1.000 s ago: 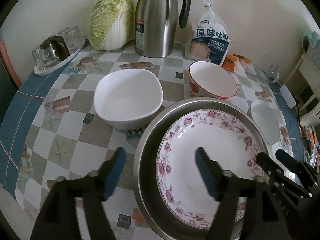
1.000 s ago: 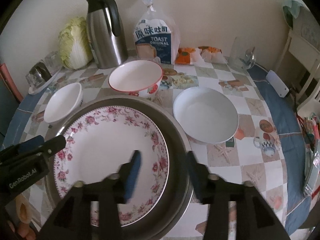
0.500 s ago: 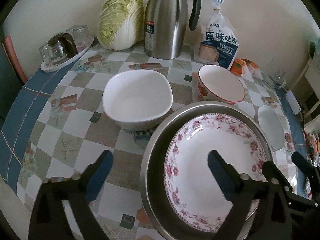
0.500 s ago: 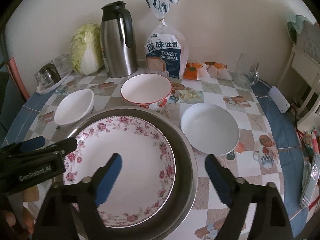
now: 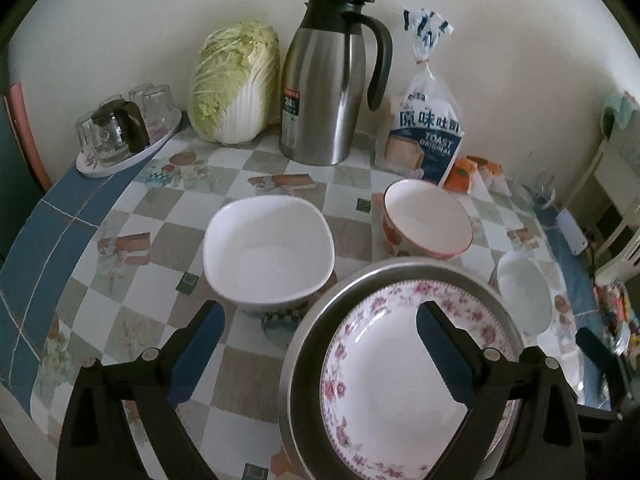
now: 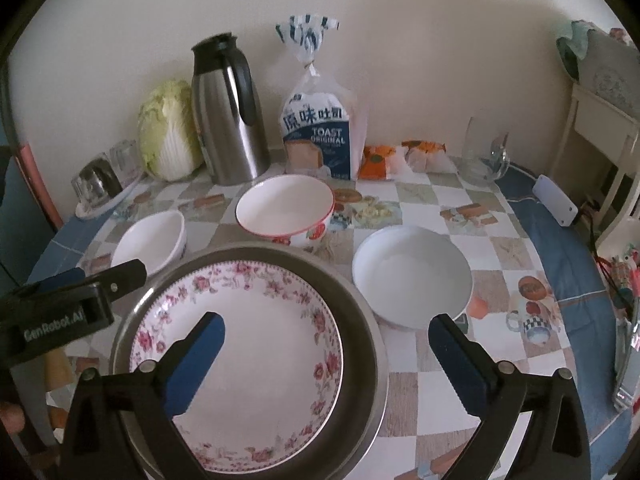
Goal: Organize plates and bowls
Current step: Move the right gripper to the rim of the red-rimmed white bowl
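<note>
Pink-floral white plate (image 6: 240,344), red-rimmed bowl (image 6: 285,207), checkered tablecloth (image 6: 496,248), blue-padded fingers (image 6: 196,356)

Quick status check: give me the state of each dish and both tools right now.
Left tool: open, empty.
Right tool: open, empty.
Pink-floral white plate: nested in steel basin.
Square white bowl: upright, empty.
Red-rimmed bowl: upright, empty.
Round white bowl: upright, empty.

Glazed china, brushed steel, printed cloth

The floral plate (image 6: 248,344) and white bowls (image 5: 268,252) are glossy glazed ceramic; the pan (image 6: 360,360) under the plate is dull grey metal. The flask (image 5: 324,92) is brushed steel with a shiny black plastic handle. The table (image 5: 120,208) wears a smooth printed cover. The bread bag (image 6: 320,128) is clear, crinkled plastic. Fingers (image 6: 192,364) look matt black with blue pads.
</note>
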Available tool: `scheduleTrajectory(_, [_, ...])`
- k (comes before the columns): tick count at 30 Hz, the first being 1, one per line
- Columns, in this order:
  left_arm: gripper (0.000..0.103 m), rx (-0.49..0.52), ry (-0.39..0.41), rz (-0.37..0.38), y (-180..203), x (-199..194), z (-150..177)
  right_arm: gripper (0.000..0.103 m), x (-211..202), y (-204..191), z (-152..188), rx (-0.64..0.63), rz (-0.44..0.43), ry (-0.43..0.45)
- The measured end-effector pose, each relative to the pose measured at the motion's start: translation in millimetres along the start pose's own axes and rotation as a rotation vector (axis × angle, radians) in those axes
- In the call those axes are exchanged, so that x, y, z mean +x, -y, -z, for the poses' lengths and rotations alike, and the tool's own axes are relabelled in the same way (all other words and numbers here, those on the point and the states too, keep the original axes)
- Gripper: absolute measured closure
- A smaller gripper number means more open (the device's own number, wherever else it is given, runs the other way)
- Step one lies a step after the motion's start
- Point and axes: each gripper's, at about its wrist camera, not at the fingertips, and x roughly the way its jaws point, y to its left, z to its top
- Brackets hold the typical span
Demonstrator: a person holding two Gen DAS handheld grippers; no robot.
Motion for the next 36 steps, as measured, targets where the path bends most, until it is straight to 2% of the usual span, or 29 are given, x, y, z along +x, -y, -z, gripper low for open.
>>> scheduleTrajectory(5, [0.006,-0.020,-0.054,0.054,-1,8,-14,0.000,5,13,-6,0.068,-0.020,-0.014])
scheduleTrajectory(11, [0.006,-0.037,-0.032,0.090,-4,13,-28,0.000,12,19,-19,0.072,-0.013,-0.009])
scheduleTrajectory(20, [0.006,0.028,0.005,0.058,2,15,-76,0.000,26,21,-52,0.097,-0.060,0.015])
scheduleTrajectory(23, [0.006,0.060,-0.040,0.013,6,24,-95,0.000,35,20,-68,0.095,-0.065,-0.018])
scheduleTrajectory(25, [0.006,0.068,-0.055,0.007,7,28,-102,0.000,42,19,-76,0.086,-0.058,-0.038])
scheduleTrajectory(28, [0.006,0.084,-0.084,0.019,11,38,-115,0.000,53,21,-88,0.096,-0.105,-0.070])
scheduleTrajectory(33, [0.006,0.106,-0.109,0.008,18,53,-131,0.001,74,27,-105,0.115,-0.135,-0.135])
scheduleTrajectory(36, [0.006,0.132,-0.126,0.015,26,66,-136,0.010,91,29,-114,0.118,-0.138,-0.192])
